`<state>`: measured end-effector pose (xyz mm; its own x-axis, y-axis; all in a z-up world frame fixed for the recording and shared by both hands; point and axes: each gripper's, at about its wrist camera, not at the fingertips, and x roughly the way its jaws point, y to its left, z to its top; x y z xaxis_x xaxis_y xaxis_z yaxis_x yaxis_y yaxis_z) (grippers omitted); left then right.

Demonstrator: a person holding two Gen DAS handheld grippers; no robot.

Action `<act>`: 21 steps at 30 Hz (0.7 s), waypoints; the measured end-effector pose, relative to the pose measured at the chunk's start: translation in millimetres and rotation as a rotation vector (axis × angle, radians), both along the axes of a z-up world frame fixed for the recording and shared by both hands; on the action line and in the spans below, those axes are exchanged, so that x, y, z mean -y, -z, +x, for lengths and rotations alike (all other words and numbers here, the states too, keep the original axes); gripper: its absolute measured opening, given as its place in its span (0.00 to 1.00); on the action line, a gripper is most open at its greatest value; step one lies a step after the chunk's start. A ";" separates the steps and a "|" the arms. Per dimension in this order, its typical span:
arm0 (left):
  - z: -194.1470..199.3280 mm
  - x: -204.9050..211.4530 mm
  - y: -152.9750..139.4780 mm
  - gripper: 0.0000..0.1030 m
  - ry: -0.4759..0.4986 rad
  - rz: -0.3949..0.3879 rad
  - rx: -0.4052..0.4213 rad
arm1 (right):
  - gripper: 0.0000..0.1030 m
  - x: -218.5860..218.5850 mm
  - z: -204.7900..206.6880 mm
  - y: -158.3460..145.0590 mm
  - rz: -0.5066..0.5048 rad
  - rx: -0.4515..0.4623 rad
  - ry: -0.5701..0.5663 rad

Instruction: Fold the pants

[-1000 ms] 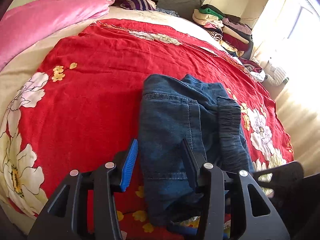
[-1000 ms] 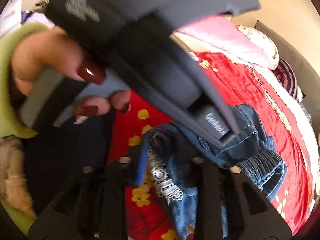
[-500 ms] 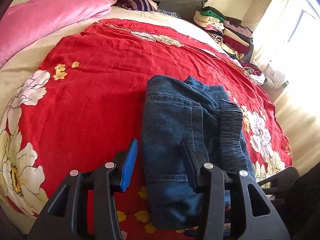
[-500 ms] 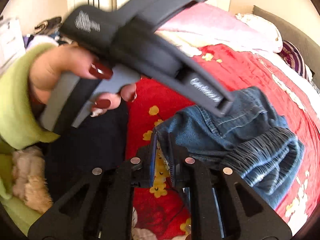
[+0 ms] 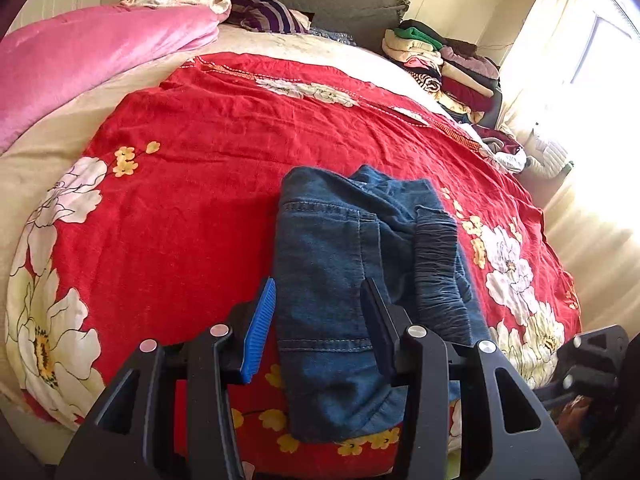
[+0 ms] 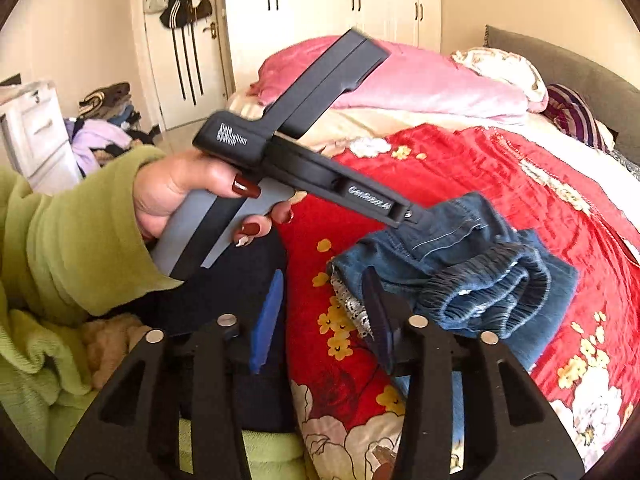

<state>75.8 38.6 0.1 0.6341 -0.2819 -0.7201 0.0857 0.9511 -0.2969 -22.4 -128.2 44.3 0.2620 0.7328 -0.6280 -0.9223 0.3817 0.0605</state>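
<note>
Left wrist view: the folded denim pants (image 5: 352,280) lie as a compact bundle on the red floral bedspread (image 5: 192,184), near the bed's front edge. The gathered elastic waistband (image 5: 438,264) runs along the bundle's right side, and a stitched pocket panel faces upward. The left gripper (image 5: 320,320) hovers over the near part of the bundle with its jaws spread wide and holding nothing; the blue-padded finger (image 5: 260,328) stands over the bedspread just left of the denim, and the dark finger (image 5: 378,328) stands over the denim itself. Whether either finger touches the cloth cannot be told. A pink quilt (image 5: 88,60) lies at the far left, a striped pillow (image 5: 264,12) at the head of the bed, and a stack of folded clothes (image 5: 440,60) at the far right corner.

Right wrist view: the right gripper (image 6: 324,316) is likewise open wide and empty, held at the bed's edge; its dark finger (image 6: 378,320) is near the bundle's corner, where a lace trim (image 6: 352,304) shows beneath the denim. The left hand (image 6: 192,192), in a green sleeve with dark red nails, grips the handle of the left gripper's body, which extends above the pants. A white wardrobe (image 6: 340,8) and a door hung with bags (image 6: 180,4) stand behind, with a white drawer unit (image 6: 36,132) to the left.
</note>
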 end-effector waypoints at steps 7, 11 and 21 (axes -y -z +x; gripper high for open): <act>-11.1 2.8 -15.9 0.52 -0.006 0.018 0.038 | 0.53 25.8 4.2 -24.5 0.073 0.033 0.078; -17.0 4.5 -26.1 0.64 -0.007 0.028 0.065 | 0.62 36.9 9.3 -32.8 0.094 0.062 0.128; -30.6 11.8 -42.1 0.80 0.005 0.059 0.109 | 0.78 57.9 19.9 -45.8 0.154 0.095 0.238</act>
